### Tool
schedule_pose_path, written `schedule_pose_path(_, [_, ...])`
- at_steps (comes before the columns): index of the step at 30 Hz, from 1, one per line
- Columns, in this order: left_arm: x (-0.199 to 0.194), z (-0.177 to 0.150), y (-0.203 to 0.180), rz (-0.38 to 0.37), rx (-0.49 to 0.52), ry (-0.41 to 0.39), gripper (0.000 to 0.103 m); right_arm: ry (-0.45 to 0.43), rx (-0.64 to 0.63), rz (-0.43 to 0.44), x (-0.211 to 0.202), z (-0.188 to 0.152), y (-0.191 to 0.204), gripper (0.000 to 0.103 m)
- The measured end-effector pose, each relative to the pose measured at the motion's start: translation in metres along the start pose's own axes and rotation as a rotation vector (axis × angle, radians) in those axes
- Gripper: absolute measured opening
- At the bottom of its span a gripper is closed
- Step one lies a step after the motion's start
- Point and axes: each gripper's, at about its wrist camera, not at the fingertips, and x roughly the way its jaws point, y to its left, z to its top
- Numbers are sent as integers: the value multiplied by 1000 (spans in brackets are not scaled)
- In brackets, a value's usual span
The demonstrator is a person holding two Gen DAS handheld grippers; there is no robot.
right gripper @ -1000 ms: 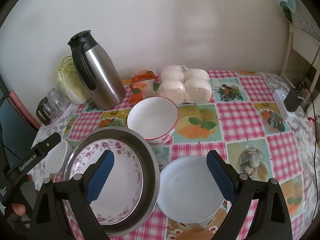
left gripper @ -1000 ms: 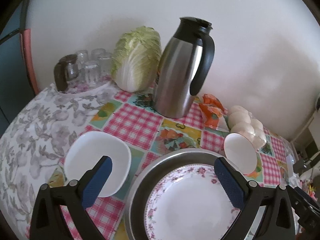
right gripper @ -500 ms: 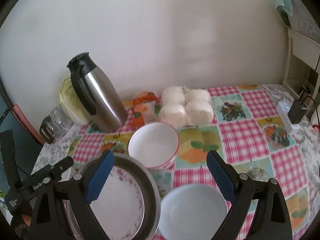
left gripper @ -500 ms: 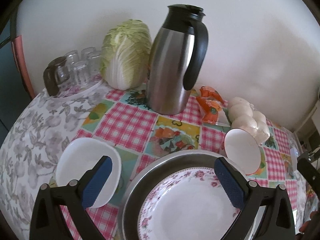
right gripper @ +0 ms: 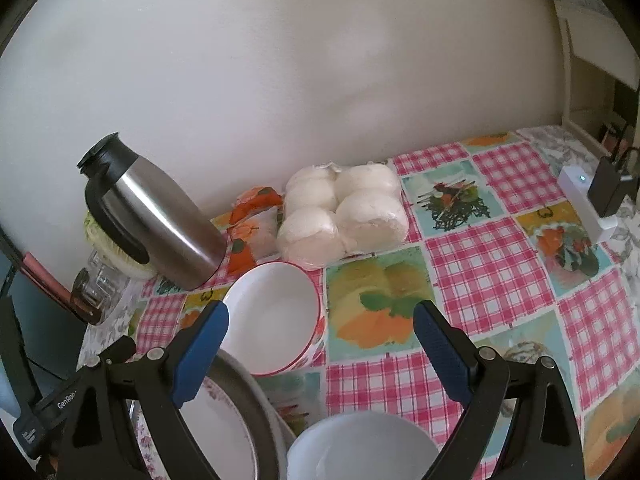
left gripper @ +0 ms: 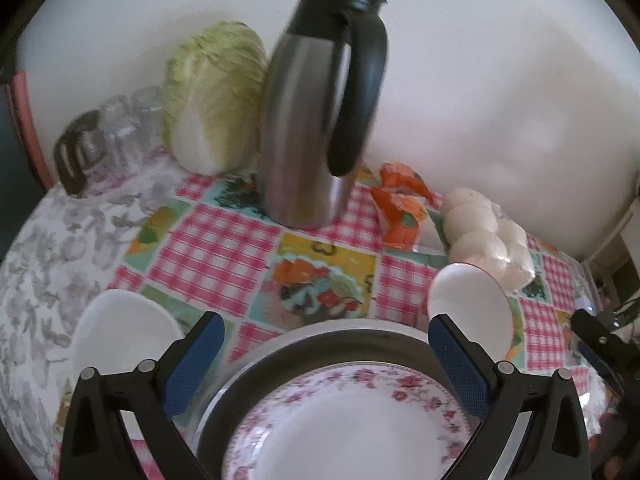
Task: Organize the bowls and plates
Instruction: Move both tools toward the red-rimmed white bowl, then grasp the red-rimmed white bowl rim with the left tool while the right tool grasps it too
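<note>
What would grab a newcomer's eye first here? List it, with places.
The tall steel thermos jug stands at the back by the wall, a pale green cabbage just to its left. Nearest the cameras, a floral-rimmed plate lies inside a metal pan. A bag of white steamed buns sits on the bright pink checked tablecloth.

We are in a home dining corner: a table against a plain wall, under a pink checked oilcloth (right gripper: 488, 256) with fruit pictures. On it stand a steel thermos (left gripper: 316, 120), a cabbage (left gripper: 212, 96), bagged buns (right gripper: 344, 216), upturned glasses (left gripper: 120, 128), plates and bowls.
</note>
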Motion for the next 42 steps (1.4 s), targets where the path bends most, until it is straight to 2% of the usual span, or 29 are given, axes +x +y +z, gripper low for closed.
schedule_pose_path(4, [11, 8, -14, 29, 50, 46, 103, 21, -7, -43, 13, 4, -8, 94])
schedule_pose_path(9, [28, 21, -31, 29, 74, 120, 102, 53, 19, -29, 29, 5, -17, 93])
schedule_pose_path(12, [39, 29, -45, 34, 101, 152, 94, 77, 17, -25, 39, 4, -15, 85])
schedule_pose_path(14, [49, 33, -54, 45, 119, 186, 93, 95, 9, -23, 48, 2, -11, 74])
schedule_pose_path(15, [54, 33, -57, 51, 128, 204, 92, 100, 8, -24, 51, 1, -10, 74])
schedule_pose_path(17, [64, 35, -62, 47, 122, 244, 84, 119, 9, -13, 59, -2, -7, 66])
schedule_pose_path(20, [79, 36, -68, 41, 113, 298, 81, 150, 10, 4, 70, -7, -3, 51])
schedule_pose_path(22, [88, 35, -73, 48, 132, 320, 67, 166, 14, -3, 75, -9, -2, 48])
schedule_pose_path(24, [96, 32, -76, 56, 142, 346, 57, 180, 18, 6, 79, -11, 0, 40])
schedule_pose_path(27, [107, 26, -80, 47, 142, 388, 47, 196, 15, 7, 85, -15, 2, 31])
schedule_pose_path(29, [113, 22, -81, 49, 129, 410, 44, 212, 27, 20, 88, -17, 2, 22])
schedule_pose_path(30, [116, 21, -82, 54, 124, 418, 41, 222, 34, 28, 91, -18, 2, 21])
schedule_pose_path(33, [122, 19, -86, 63, 130, 424, 39, 230, 26, 22, 93, -18, 2, 19])
schedule_pose_path(39, [133, 14, -103, 55, 185, 453, 14, 236, 40, 44, 94, -18, -1, 19])
schedule_pose_path(42, [134, 11, -111, 55, 214, 457, 14, 231, 43, 50, 92, -16, -3, 18])
